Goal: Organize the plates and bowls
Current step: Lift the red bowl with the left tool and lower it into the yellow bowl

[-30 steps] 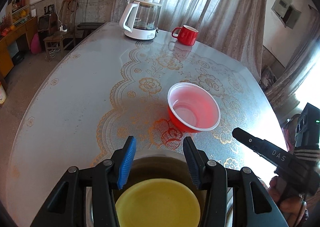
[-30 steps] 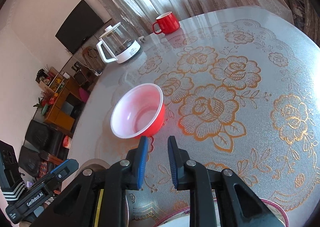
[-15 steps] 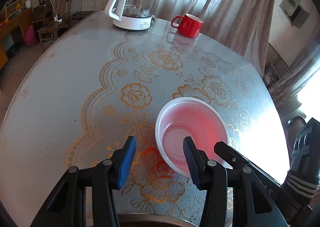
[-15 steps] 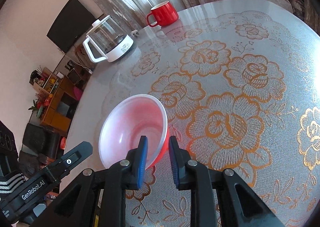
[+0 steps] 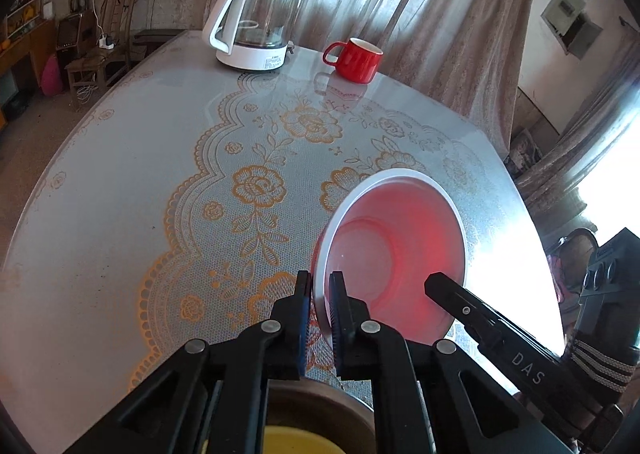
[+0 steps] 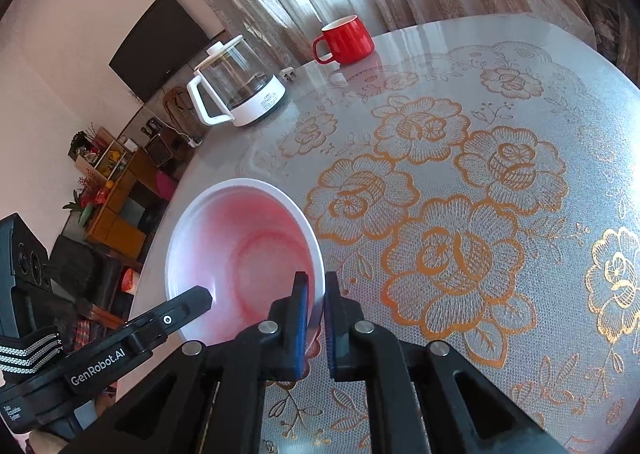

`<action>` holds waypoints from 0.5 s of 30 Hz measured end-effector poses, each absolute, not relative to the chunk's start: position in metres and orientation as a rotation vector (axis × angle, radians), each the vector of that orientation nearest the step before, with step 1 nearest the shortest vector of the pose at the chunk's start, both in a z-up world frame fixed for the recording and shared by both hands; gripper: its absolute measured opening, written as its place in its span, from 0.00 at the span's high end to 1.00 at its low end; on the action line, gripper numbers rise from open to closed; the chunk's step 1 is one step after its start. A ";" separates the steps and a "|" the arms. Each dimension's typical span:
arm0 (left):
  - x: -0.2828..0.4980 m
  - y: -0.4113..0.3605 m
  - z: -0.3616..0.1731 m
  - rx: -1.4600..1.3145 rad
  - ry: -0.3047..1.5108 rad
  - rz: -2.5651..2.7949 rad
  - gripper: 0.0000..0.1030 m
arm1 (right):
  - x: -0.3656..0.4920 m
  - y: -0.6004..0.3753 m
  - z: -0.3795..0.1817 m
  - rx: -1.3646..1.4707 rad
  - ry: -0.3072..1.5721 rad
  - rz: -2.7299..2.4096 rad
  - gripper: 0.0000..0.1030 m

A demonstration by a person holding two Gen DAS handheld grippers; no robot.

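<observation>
Thin red plastic bowl [image 5: 394, 254] on the desk [image 5: 120, 213] looks light and flexible; I have my left hand-held gripper [image 5: 319, 296] and right hand-held gripper [image 6: 316, 296] pinched on opposite rim edges.

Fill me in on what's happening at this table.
A person holds two grippers, and both have just closed on the rim of the red bowl: the left gripper on its near-left edge, the right gripper on the opposite side. The bowl seems tilted. A kettle and red mug stand untouched at the table's far end.
</observation>
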State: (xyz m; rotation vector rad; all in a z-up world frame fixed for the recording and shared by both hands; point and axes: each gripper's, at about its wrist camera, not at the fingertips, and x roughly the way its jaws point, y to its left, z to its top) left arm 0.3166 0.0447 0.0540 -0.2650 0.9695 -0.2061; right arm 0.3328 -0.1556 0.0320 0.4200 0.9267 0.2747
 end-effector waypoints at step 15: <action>0.201 0.089 0.088 -0.278 0.844 -0.204 0.92 | 0.237 -0.112 0.083 0.282 0.819 0.364 0.94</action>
